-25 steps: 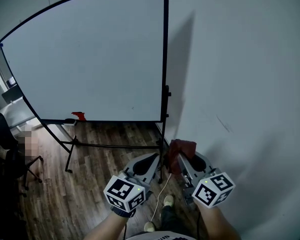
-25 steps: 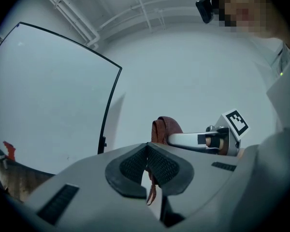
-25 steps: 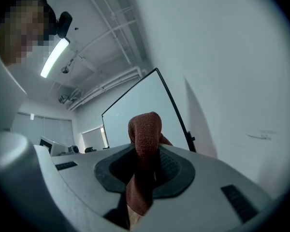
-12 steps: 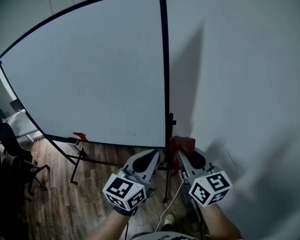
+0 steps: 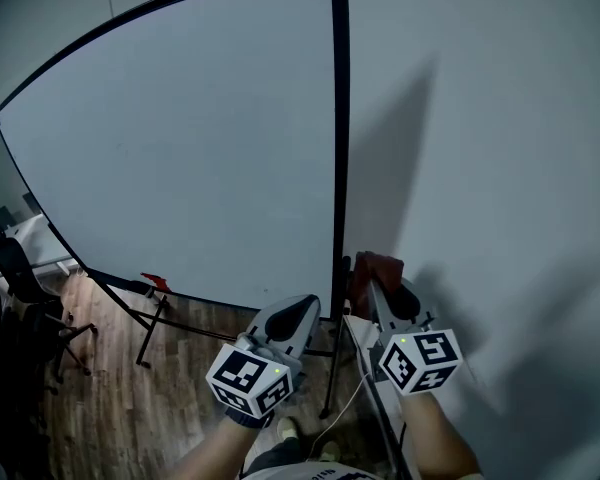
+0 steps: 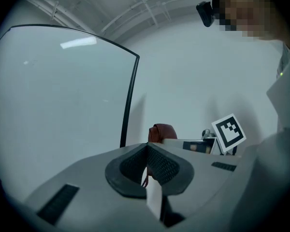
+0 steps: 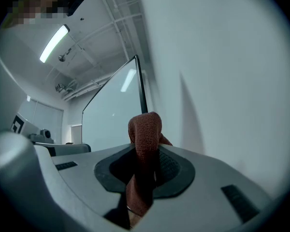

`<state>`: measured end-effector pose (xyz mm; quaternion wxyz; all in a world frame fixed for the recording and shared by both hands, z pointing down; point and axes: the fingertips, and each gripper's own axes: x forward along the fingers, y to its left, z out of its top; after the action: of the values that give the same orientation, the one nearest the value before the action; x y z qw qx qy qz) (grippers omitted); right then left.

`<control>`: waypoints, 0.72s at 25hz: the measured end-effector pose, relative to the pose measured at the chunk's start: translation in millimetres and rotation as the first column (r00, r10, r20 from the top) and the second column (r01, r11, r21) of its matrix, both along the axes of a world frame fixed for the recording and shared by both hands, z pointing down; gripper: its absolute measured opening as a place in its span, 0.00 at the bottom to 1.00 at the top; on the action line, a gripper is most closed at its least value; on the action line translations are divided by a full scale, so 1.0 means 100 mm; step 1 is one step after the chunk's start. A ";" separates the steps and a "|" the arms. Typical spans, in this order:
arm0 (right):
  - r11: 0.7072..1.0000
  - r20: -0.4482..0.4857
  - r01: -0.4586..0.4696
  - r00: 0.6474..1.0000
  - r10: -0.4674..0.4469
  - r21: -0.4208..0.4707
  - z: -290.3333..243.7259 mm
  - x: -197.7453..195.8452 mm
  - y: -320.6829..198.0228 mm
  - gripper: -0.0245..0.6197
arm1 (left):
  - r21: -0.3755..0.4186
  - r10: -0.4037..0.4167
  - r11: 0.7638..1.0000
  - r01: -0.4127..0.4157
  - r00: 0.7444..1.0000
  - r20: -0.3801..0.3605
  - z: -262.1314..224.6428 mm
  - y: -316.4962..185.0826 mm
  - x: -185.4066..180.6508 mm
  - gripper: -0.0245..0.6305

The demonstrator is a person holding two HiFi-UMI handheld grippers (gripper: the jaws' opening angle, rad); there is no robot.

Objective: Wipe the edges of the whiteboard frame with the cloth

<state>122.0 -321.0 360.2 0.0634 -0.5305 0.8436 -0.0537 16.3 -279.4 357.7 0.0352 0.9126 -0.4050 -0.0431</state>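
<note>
Right gripper view: cloth (image 7: 144, 132) tight between right gripper (image 7: 146, 164) jaws

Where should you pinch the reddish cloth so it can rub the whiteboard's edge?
Pinch the reddish-brown knitted cloth low on its bunched part, coming from below, as the right tool does. Its folded, rounded top then pokes past the tips, free to meet the thin black whiteboard frame.

No words, numbers or brand names can be read. The only signs are black-and-white square code patterns on the left cube (image 5: 248, 380), which sits on the left tongs (image 5: 298, 310), and on the right cube (image 5: 421, 360), on the right tongs (image 5: 378, 280). A small dark label (image 6: 195, 146) on the right tongs is too blurred to read.
</note>
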 end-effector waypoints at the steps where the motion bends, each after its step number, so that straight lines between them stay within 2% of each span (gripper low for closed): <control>1: 1.000 -0.007 -0.012 1.000 0.012 0.002 0.01 0.02 -0.10 0.16 | -0.002 0.006 1.000 -0.006 1.000 0.000 0.02 -0.08 0.01 0.05; 6: 0.994 -0.049 -0.105 0.993 0.105 0.002 0.07 0.13 -0.63 0.16 | -0.014 0.051 0.999 -0.051 0.999 0.008 0.10 -0.45 0.05 0.05; 11: 0.982 -0.129 -0.187 0.973 0.189 0.028 0.20 0.16 -1.06 0.16 | -0.028 0.082 0.996 -0.081 0.997 0.018 0.16 -0.72 0.06 0.05; 15: 0.987 -0.213 -0.157 0.964 0.158 0.021 0.51 -0.08 -1.29 0.16 | -0.057 0.090 0.994 -0.088 0.996 0.024 0.31 -1.00 0.03 0.05; 18: 0.993 -0.249 -0.114 0.961 0.116 0.023 0.65 -0.24 -1.22 0.16 | -0.070 0.098 0.993 -0.096 0.995 0.024 0.38 -1.05 0.03 0.05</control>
<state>98.1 -443.4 425.6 -0.0382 -0.5810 0.8127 0.0209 19.5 -384.9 395.4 0.0631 0.9301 -0.3617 -0.0148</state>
